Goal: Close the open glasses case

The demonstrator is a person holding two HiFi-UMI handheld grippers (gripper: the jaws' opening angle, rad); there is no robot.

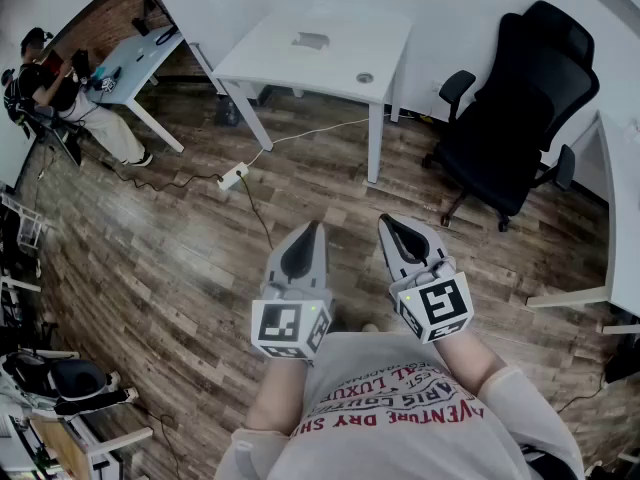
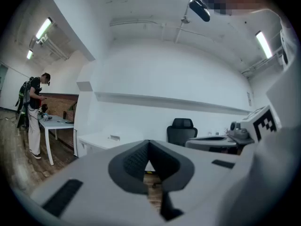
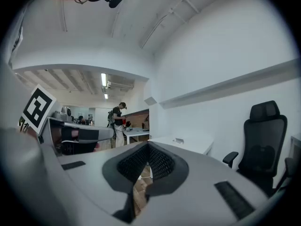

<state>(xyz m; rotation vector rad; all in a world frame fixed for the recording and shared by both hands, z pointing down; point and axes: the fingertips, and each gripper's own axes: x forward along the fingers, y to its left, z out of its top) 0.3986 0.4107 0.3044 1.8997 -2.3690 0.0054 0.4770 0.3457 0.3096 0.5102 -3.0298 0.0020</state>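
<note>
A small grey object (image 1: 311, 40), possibly the glasses case, lies on a white table (image 1: 345, 63) across the room; it is too small to tell whether it is open. It also shows as a speck (image 2: 114, 137) in the left gripper view and as a similar speck (image 3: 178, 140) in the right gripper view. Held side by side in front of my chest, my left gripper (image 1: 315, 228) and right gripper (image 1: 386, 221) point at that table from well short of it. Both the left jaws (image 2: 149, 143) and the right jaws (image 3: 148, 145) are shut on nothing.
A black office chair (image 1: 520, 118) stands right of the table. A white power strip (image 1: 232, 178) and its cables lie on the wooden floor. Another white desk (image 1: 622, 208) is at the right edge. A person (image 1: 45, 73) stands at a desk far left.
</note>
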